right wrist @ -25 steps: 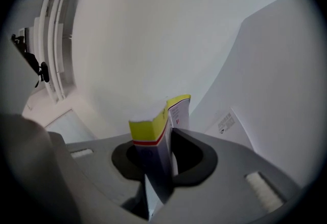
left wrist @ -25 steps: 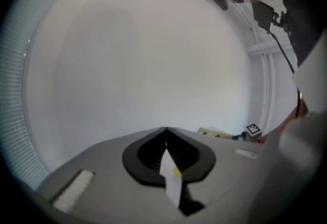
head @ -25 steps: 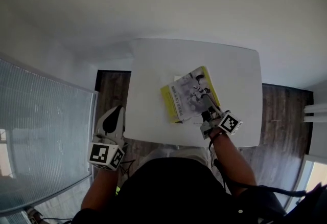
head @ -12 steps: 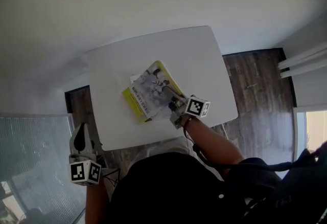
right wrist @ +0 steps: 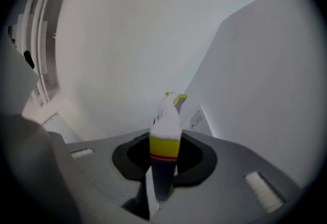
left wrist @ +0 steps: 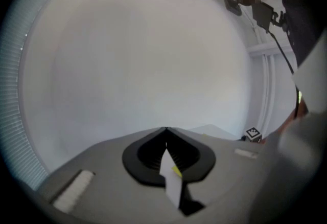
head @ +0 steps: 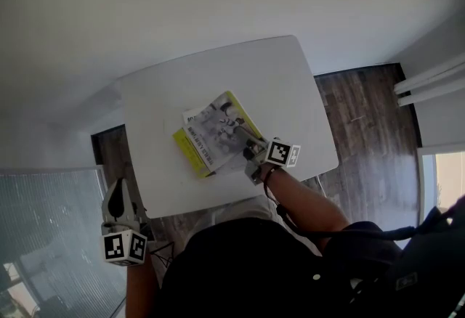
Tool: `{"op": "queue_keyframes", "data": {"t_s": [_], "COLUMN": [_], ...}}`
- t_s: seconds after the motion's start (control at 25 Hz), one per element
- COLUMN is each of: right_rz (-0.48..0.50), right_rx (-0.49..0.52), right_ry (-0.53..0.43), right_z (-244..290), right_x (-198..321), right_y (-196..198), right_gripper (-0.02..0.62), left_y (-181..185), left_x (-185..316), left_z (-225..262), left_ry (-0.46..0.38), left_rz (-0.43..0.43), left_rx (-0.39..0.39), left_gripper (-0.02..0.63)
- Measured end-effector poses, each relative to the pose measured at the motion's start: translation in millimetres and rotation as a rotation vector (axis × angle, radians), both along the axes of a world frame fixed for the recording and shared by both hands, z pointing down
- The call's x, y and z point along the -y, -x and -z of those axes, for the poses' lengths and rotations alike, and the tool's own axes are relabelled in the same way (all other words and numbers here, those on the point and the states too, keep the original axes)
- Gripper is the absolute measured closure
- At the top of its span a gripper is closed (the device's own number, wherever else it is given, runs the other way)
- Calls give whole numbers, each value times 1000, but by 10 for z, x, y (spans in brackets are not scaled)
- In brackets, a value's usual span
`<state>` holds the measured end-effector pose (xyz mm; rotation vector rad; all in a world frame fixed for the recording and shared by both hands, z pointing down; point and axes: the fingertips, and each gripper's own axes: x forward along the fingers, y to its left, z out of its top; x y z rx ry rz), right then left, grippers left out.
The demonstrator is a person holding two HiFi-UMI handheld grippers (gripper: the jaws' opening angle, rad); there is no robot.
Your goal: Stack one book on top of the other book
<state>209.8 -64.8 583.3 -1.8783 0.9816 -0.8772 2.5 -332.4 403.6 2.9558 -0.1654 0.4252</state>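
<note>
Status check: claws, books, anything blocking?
Right claw shut on top book, over the second book. Left claw shut, empty, off the table. Nothing in the way.

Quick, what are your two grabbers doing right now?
Left gripper: closed, nothing in it.
Right gripper: closed on the yellow book, at its edge.

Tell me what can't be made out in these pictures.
- Lower book: head view, nearly all under the upper book.
- Book cover print: head view, too small.
- Pale sliver in left claw: left gripper view, blurred.
</note>
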Motion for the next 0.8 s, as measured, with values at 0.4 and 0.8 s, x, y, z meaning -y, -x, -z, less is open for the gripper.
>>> {"op": "queue_keyframes", "data": {"t_s": [0.4,0.8], "right_rz": [50,165], "right_rx": [70,91], "right_ry": [121,290], "right_z": [-314,-577], "right_x": [-92,-162], "right_y": [-31,21], "right_gripper": [500,467], "left_y": [-62,-181], "left_x": [-94,-227], "left_z": [-181,-243], "left_ry": [13,30], "left_rz": [16,45], "left_rx": [18,19], "left_gripper": [600,600]}}
